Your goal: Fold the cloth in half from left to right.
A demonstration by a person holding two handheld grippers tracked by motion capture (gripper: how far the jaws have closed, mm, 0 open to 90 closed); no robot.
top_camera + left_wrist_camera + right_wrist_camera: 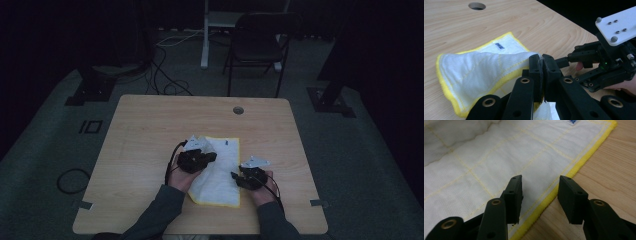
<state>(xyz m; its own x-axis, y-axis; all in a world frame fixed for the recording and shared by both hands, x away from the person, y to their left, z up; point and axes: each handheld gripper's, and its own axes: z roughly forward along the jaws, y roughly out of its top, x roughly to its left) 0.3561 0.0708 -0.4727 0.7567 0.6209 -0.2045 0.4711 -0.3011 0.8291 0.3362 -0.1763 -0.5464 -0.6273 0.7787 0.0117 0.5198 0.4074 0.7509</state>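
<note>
Cloth folding at the pale wooden table [150,130], both grippers at the cloth.
White quilted cloth with yellow stitched border [222,172] lies near the table's front edge, its left part lifted and folded over. Left gripper [541,67] is clenched on a pinched-up fold of that cloth. Right gripper [540,192] stands released, jaws apart, straddling the cloth's yellow right edge. A small blue-printed label [498,45] sits near the far border.

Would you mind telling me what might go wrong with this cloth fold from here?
The left tool pinches only a thin edge of the cloth, so it may slip out mid-fold. The right tool stands open over the yellow hem, pinning nothing, so the cloth could slide on the table.
</note>
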